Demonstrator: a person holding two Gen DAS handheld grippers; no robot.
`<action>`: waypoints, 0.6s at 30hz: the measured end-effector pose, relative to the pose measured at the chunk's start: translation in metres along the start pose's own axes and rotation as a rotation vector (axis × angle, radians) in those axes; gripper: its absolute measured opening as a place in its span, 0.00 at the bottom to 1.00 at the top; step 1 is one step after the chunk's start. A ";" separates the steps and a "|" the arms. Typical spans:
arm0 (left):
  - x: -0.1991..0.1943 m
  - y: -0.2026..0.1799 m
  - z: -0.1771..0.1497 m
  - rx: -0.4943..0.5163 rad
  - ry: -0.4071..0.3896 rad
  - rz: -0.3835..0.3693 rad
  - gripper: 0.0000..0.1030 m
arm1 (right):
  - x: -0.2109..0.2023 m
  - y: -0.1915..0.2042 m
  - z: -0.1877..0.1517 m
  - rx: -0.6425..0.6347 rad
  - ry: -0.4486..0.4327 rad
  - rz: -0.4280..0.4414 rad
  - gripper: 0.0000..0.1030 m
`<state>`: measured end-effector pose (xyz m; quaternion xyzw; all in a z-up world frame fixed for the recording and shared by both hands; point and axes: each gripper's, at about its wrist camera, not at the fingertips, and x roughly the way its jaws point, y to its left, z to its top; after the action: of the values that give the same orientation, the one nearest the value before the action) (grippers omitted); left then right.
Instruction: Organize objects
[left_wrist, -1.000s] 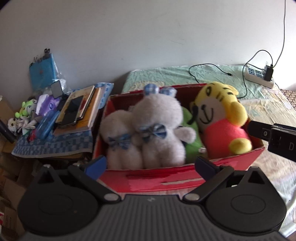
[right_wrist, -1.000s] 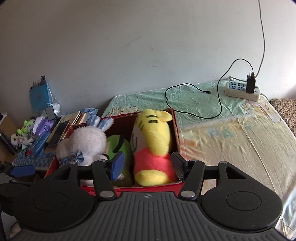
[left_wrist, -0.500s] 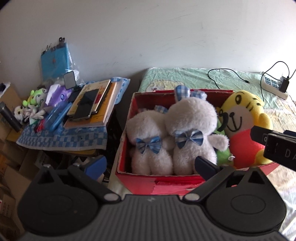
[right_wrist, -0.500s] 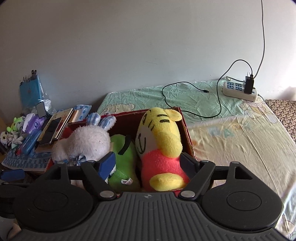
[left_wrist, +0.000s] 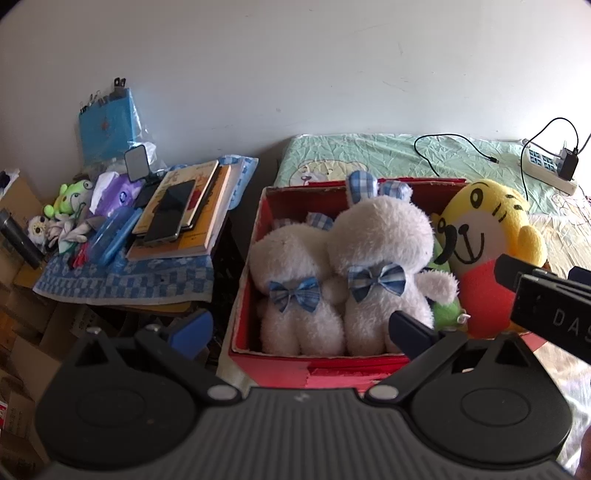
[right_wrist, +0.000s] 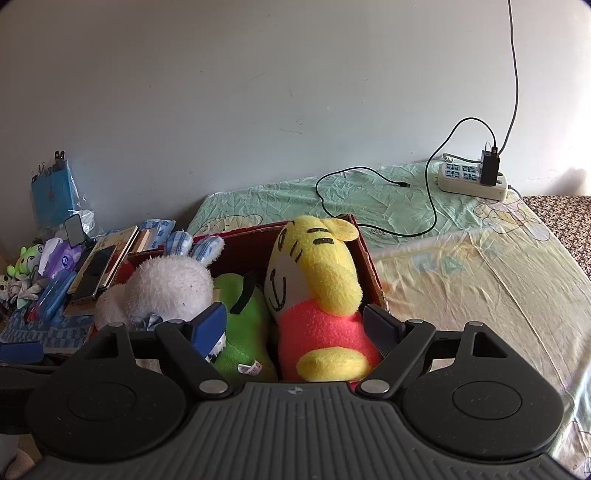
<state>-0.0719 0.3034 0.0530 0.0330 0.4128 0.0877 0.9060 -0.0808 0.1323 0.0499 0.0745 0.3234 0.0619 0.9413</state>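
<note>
Since a second ago my right claw (right_wrist: 293, 326) has let go of the yellow tiger (right_wrist: 314, 291); its jaws are opening, astride it. Tiger, green toy (right_wrist: 242, 321) and two white bunnies (left_wrist: 343, 273) sit inside the red box (left_wrist: 314, 365); left claw (left_wrist: 301, 326) spread, empty. Packing looks nearly done.

Left gripper (left_wrist: 301, 326) gapes wide; right gripper (right_wrist: 295, 325) is opening, apparently gripping nothing.

Plush toys (left_wrist: 373, 280) packed upright in red box (left_wrist: 317, 365)
</note>
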 end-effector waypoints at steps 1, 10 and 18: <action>0.001 0.000 0.000 0.002 0.002 0.003 0.98 | 0.002 0.000 0.000 -0.001 0.005 0.001 0.81; 0.008 0.002 0.005 -0.012 -0.014 0.033 0.98 | 0.016 0.002 0.010 -0.066 0.002 0.031 0.81; 0.023 -0.008 0.014 -0.009 0.003 0.026 0.98 | 0.032 -0.012 0.011 -0.035 0.038 0.059 0.81</action>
<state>-0.0458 0.2999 0.0440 0.0339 0.4131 0.1012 0.9044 -0.0479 0.1246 0.0375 0.0666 0.3375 0.0968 0.9340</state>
